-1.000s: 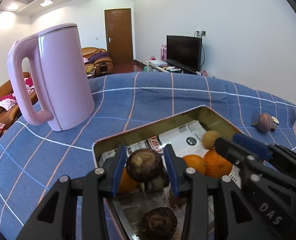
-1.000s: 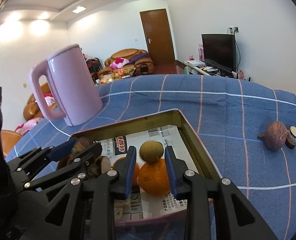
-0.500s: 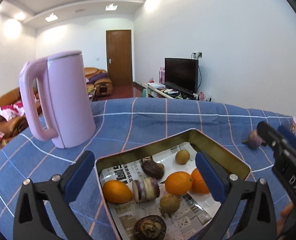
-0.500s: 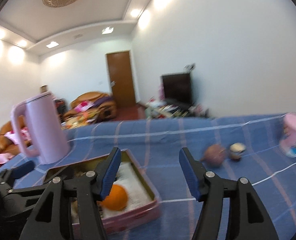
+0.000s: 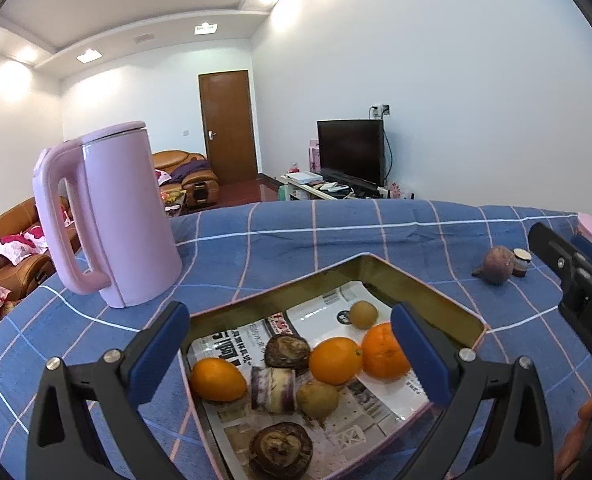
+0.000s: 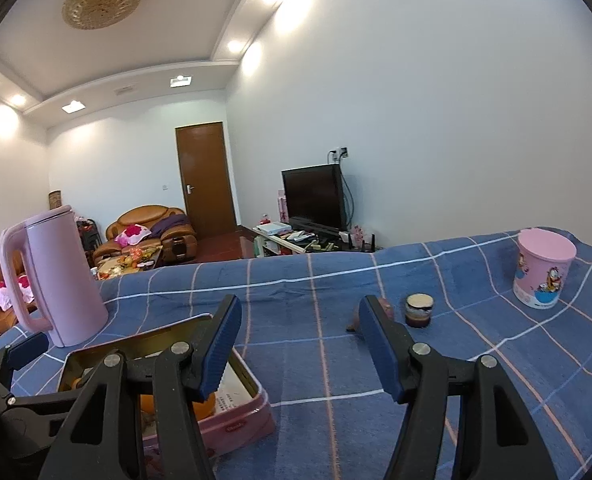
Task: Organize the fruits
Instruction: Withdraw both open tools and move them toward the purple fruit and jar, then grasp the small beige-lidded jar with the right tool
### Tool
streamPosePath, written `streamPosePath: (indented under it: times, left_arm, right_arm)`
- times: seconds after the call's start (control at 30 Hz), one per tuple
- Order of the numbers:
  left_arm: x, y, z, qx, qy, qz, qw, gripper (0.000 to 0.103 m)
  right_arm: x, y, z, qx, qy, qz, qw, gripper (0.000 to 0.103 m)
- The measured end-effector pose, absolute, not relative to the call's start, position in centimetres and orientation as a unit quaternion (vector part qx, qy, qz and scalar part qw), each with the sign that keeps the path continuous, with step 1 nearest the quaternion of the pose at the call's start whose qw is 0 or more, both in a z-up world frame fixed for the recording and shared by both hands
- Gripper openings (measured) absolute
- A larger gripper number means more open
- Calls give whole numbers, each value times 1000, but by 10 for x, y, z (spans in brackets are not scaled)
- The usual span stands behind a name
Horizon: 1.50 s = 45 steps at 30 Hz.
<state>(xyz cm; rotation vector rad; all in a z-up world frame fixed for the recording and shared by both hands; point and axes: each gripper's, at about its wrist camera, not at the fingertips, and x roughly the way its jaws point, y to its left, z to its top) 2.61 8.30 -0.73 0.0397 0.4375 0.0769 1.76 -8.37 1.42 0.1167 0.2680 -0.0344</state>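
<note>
Blue checked cloth point(image 5: 335, 240) is covering the table, with a living room lying beyond it. Over the cloth the left gripper point(image 5: 292, 354) is hanging with its jaws spread fully wide and nothing between them, just above the tin tray point(image 5: 447, 300) lined with newspaper. Three oranges point(image 5: 333, 360), brown fruits and a cut purple piece point(image 5: 272, 389) are lying in the tray. The right gripper point(image 6: 301, 350) is standing released too, about half spread, pointing past the tray's corner toward a purple-brown fruit point(image 5: 495, 265) and a small jar point(image 6: 419, 310) lying on the cloth. A pink kettle point(image 5: 112, 216) is standing left of the tray. Only the right view is showing the pink cartoon cup point(image 6: 543, 274) whole; only the left view is showing the tray's contents clearly.
</note>
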Motion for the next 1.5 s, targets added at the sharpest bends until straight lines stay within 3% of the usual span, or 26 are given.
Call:
streamPosePath:
  times: [0.33, 1.03, 1.5]
  left_arm:
    - [27, 70, -11, 9, 239, 16, 971, 103]
    - [37, 3, -11, 43, 260, -30, 964, 103]
    - [71, -70, -10, 71, 275, -72, 956, 103]
  right_arm:
    - [17, -113, 11, 84, 155, -46, 983, 63]
    - [24, -193, 12, 26, 183, -93, 978, 63]
    - [88, -235, -5, 53, 286, -49, 956, 63]
